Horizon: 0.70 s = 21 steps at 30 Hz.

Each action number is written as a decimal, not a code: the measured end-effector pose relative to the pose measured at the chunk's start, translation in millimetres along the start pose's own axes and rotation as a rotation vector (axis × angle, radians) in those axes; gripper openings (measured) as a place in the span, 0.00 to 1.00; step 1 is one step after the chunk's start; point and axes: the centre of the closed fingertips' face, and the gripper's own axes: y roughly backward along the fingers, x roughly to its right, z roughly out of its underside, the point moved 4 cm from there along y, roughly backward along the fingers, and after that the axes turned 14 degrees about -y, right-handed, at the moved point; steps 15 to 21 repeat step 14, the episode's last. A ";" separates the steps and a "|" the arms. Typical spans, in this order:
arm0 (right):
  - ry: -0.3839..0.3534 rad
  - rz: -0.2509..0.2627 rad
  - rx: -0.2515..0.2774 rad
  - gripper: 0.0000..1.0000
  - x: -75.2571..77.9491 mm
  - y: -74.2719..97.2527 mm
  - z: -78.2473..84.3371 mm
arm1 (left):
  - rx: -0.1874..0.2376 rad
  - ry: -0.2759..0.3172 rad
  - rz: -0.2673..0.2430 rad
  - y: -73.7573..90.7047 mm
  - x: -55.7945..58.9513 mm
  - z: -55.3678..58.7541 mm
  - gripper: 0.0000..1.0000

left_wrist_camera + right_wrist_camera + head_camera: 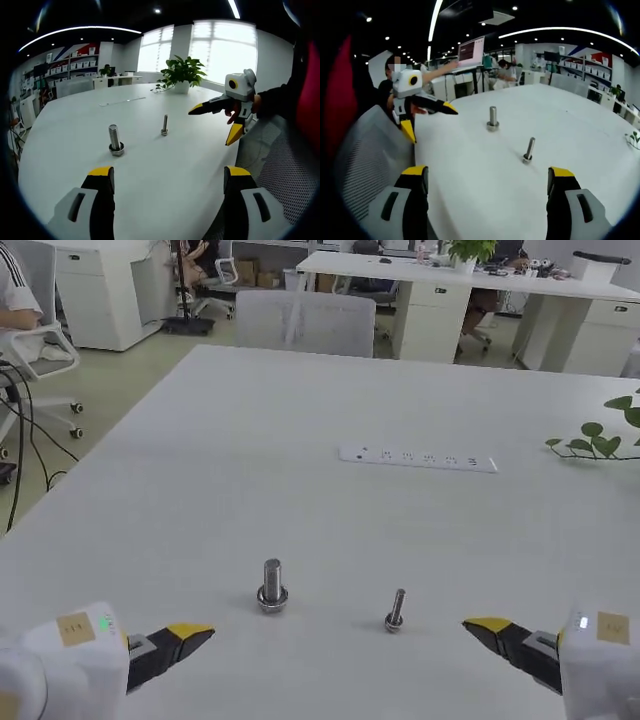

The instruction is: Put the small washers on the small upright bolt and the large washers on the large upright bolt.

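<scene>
Left gripper [169, 174], its yellow-tipped jaws spread wide and empty, and right gripper [487, 172], likewise parted and holding nothing, flank two steel bolts upright on the white table [300, 440]. The thick large bolt [272, 585] stands nearer the left, the slim small bolt [396, 610] nearer the right. Collars at their bases may be washers; too small to tell. Any washer should likely go on level, hole centred, without nudging the slim bolt.
</scene>
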 end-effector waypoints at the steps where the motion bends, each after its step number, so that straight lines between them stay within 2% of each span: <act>1: -0.002 0.000 0.004 1.00 0.3 0.1 -0.5 | -0.001 0.002 0.002 -0.3 0.2 0.2 0.91; 5: -0.011 0.004 0.015 1.00 2.7 -0.6 -1.9 | -0.012 0.006 0.008 -3.0 -0.3 2.9 0.91; 21: -0.011 -0.001 0.002 1.00 2.6 -2.2 1.1 | -0.012 0.019 0.008 -4.1 -1.3 4.9 0.91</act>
